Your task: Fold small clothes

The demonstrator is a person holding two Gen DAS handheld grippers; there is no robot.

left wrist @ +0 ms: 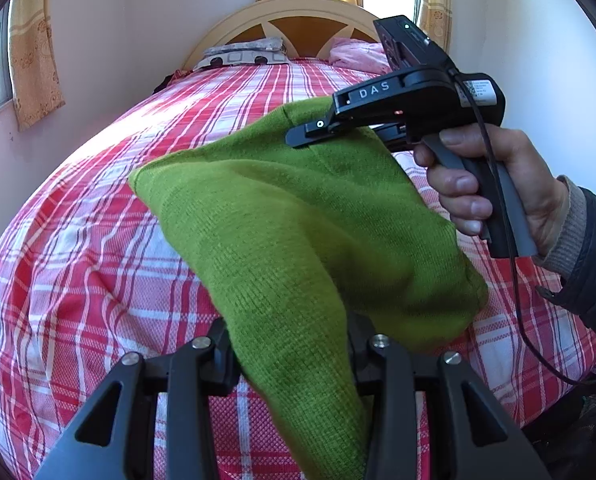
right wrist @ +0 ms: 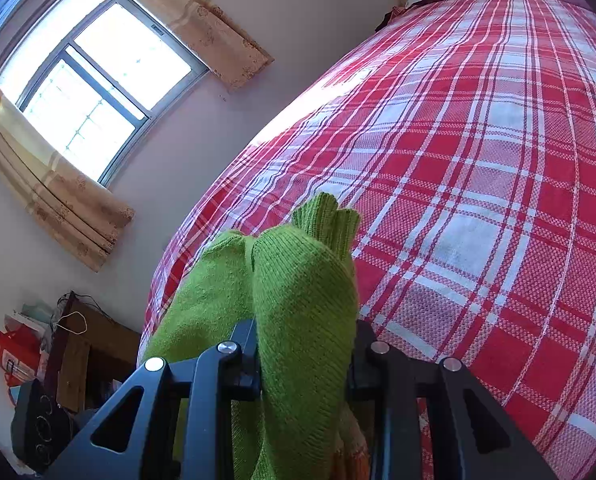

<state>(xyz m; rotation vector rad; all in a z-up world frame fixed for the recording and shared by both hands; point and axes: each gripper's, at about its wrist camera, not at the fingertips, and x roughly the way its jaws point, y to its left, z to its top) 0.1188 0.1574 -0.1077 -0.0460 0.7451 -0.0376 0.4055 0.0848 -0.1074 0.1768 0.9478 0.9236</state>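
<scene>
Green knit garment (left wrist: 298, 216) was hanging in the air above the bed (left wrist: 98, 240), stretched between the two tools, not lying on the plaid cover at all. Left gripper (left wrist: 294, 360) had its fingers pinched onto a bunched end of the knit, and the right gripper (left wrist: 310, 132) was clamped on the far edge, held up by the person's right hand (left wrist: 494, 184).

Biggest worry, I reckoned: both grips looked like they had only a small bite of fabric. In the right wrist view the cloth was wadded thick between the jaws with a ribbed bit (right wrist: 326, 216) poking out past them, so a tug could have let it slide free and the whole thing would've flopped down crooked. Also the middle was sagging and doubled over on itself, so lowering it like that probably would've set in a lumpy, uneven fold.

Looks-wise it was a bright lime-green fine knit, soft and droopy, with ribbing at one edge. Couldn't tell what kind of garment it was, since it was too bunched up.
</scene>
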